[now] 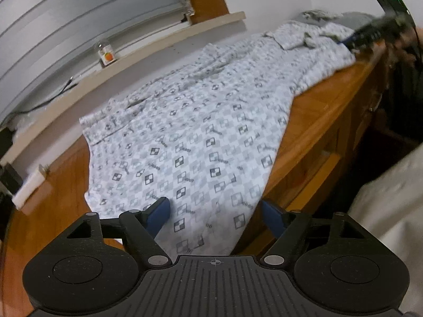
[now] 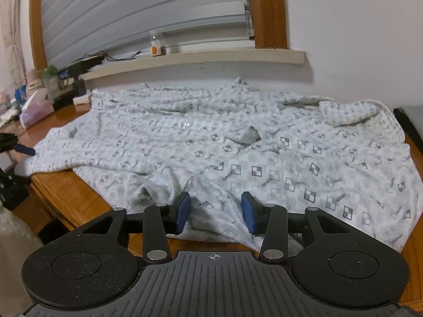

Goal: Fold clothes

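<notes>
1. The shirt (image 2: 211, 142) lies spread along the surface (image 2: 71, 198), its long axis following the front edge.
2. The left tool (image 1: 215, 214) gapes wide over one end hem, holding nothing.
3. The right tool (image 2: 215, 211), half closed, straddles a raised fold at the front edge; I cannot tell whether it grips.

Legible text is minimal. The patterned garment (image 2: 238, 142), lying ahead of the right tool (image 2: 215, 208), repeats a small printed mark beside its checkered diamonds, reading roughly "0000"; exact characters uncertain. The jar (image 2: 156, 42) label on the windowsill (image 2: 211, 58) beyond shows an orange picture, its wording unreadable.
</notes>
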Motion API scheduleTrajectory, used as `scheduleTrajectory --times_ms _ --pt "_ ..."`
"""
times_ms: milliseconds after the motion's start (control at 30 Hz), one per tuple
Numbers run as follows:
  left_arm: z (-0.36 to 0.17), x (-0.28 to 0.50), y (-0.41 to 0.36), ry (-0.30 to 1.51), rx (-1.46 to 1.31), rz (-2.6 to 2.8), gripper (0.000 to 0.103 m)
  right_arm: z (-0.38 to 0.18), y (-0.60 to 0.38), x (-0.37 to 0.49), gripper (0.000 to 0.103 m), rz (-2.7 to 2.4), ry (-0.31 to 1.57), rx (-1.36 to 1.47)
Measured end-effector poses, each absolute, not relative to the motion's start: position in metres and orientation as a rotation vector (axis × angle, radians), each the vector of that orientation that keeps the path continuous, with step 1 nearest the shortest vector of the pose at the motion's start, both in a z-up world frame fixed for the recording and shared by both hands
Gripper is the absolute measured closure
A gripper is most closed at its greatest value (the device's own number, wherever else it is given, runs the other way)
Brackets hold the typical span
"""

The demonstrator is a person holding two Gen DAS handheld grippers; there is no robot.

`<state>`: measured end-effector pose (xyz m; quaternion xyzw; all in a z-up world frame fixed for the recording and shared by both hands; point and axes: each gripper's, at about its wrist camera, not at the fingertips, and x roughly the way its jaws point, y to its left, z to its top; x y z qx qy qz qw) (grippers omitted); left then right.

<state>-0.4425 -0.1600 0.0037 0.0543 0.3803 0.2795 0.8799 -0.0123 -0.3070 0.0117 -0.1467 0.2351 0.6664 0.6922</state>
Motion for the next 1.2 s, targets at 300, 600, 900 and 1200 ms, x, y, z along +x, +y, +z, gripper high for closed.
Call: scheduleTrajectory --times_ms 300,600,900,1200 --pt "0.041 -0.470 -0.139 0.698 -0.009 0.563 0.098 0.034 -0.322 -0.024 0.098 1.461 0.401 -0.343" --pt "0.103 -0.478 -0.105 0.605 0.059 0.576 0.099 0.074 -0.301 -0.040 0.098 1.432 0.207 -0.394" --pt "0.090 -0.422 0.014 0.738 -0.021 0.629 0.080 0.045 -0.188 -0.038 0.095 1.240 0.132 -0.619" --pt "0.060 -0.494 0.009 0.611 -0.305 0.705 0.050 0.023 -0.191 -0.051 0.065 1.230 0.202 -0.562"
